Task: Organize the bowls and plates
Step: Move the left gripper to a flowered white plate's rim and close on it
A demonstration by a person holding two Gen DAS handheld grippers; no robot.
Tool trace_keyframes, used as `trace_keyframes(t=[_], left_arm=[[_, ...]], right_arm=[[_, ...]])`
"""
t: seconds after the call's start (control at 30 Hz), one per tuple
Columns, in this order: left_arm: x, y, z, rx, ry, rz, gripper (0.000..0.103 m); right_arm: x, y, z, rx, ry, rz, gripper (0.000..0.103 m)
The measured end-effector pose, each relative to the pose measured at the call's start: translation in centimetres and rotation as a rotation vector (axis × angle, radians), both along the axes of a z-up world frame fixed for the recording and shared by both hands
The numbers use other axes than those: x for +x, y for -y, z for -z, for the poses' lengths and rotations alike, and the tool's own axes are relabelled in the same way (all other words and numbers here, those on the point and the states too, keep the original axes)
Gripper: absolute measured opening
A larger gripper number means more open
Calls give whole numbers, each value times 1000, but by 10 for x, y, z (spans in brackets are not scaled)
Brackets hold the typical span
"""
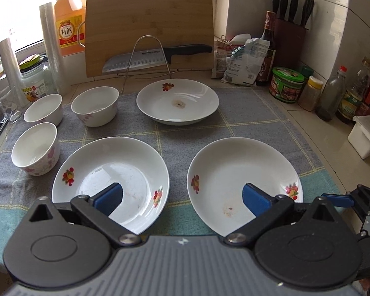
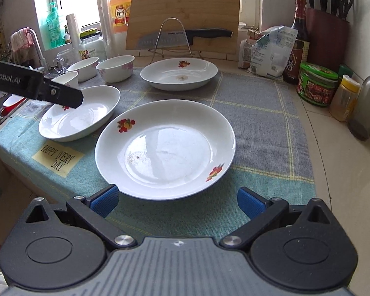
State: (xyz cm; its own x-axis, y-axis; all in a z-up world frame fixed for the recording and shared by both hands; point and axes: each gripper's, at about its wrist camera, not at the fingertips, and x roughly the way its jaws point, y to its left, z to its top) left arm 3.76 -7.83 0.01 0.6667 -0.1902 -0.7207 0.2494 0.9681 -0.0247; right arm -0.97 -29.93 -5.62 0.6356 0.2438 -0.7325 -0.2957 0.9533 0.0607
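I note both grippers gaping, empty. Right gripper (image 2: 176,199) sits just short of the near plate (image 2: 165,148), at the counter's front edge; left gripper (image 1: 182,198) straddles two plates.

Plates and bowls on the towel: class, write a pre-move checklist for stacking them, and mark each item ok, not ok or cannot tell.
1. Left gripper open and empty: ok.
2. Right gripper open and empty: ok.
3. Near right plate lies flat on the towel, nothing on it: ok.
4. Plates clean: not ok; the far plate shows a brown stain at its centre.
5. Three bowls upright, unstacked: ok.
6. Plates free of chips: cannot tell.
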Motion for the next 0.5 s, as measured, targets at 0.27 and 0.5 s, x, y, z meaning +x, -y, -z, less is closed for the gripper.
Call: trace_keyframes(t=[0.27,0.5], left_arm=[[29,12,8,-44,-37,85,102],[51,21,16,-70,-76,161,102]], right_arm=[[12,-2,20,-30,-45,-9,103],[14,-8,29,-77,-50,-52,103]])
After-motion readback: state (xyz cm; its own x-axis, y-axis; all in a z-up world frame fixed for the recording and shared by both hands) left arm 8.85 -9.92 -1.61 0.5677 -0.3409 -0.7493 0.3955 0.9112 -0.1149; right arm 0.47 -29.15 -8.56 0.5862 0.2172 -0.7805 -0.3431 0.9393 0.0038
